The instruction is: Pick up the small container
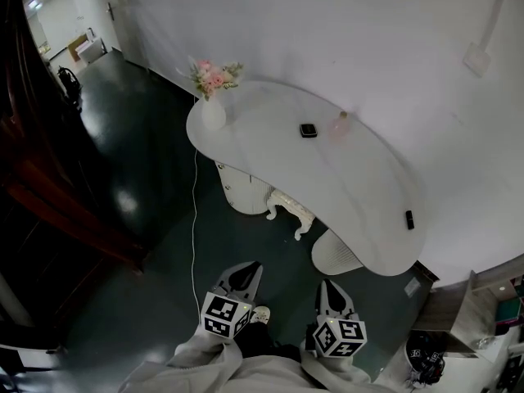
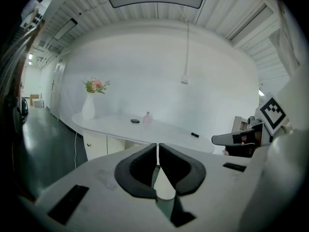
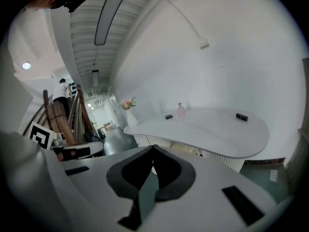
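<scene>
The small black container [image 1: 308, 130] lies on the white curved table [image 1: 368, 195], next to a pink bottle [image 1: 341, 124]. It is small and far off in both gripper views: container [image 2: 134, 121], container [image 3: 168, 116]. My left gripper [image 1: 248, 267] and right gripper [image 1: 327, 286] hang side by side over the dark floor, well short of the table. The left gripper [image 2: 157, 147] has its jaws closed together with nothing between them. The right gripper [image 3: 153, 149] is likewise shut and empty.
A white vase of pink flowers [image 1: 213, 105] stands at the table's left end. A black oblong item [image 1: 409, 219] lies near its right end. A white cable [image 1: 195, 219] runs down to the floor. Dark wooden stairs [image 1: 49, 187] rise at left. A person [image 3: 61, 93] stands far back.
</scene>
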Available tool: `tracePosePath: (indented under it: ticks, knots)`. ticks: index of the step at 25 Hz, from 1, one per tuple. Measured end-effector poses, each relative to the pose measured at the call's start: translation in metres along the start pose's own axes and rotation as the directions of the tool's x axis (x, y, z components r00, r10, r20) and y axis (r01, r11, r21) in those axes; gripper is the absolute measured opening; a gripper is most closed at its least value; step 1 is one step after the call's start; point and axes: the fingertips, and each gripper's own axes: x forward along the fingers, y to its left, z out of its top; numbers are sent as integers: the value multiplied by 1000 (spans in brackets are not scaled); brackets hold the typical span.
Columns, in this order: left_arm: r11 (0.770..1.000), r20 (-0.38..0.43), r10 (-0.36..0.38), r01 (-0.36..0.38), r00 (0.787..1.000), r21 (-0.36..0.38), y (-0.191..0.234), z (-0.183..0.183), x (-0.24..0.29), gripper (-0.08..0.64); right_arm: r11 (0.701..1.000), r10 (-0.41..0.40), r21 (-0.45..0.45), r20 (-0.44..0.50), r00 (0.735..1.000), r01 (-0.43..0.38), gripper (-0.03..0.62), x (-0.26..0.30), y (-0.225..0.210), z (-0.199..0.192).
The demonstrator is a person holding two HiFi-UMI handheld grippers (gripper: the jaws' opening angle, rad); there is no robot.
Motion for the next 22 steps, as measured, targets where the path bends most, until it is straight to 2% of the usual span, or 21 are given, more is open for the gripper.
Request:
tracePosePath:
  ticks: [13,22]
  knots:
    - [1000,-26,-28,28,999,12,17,13,37,26,995,-91,50,26,996,89,51,30,-39,26]
    - [1000,-30,7,-6,1000,21,42,27,79,26,996,-65,56,28,997,64,51,83,-62,49]
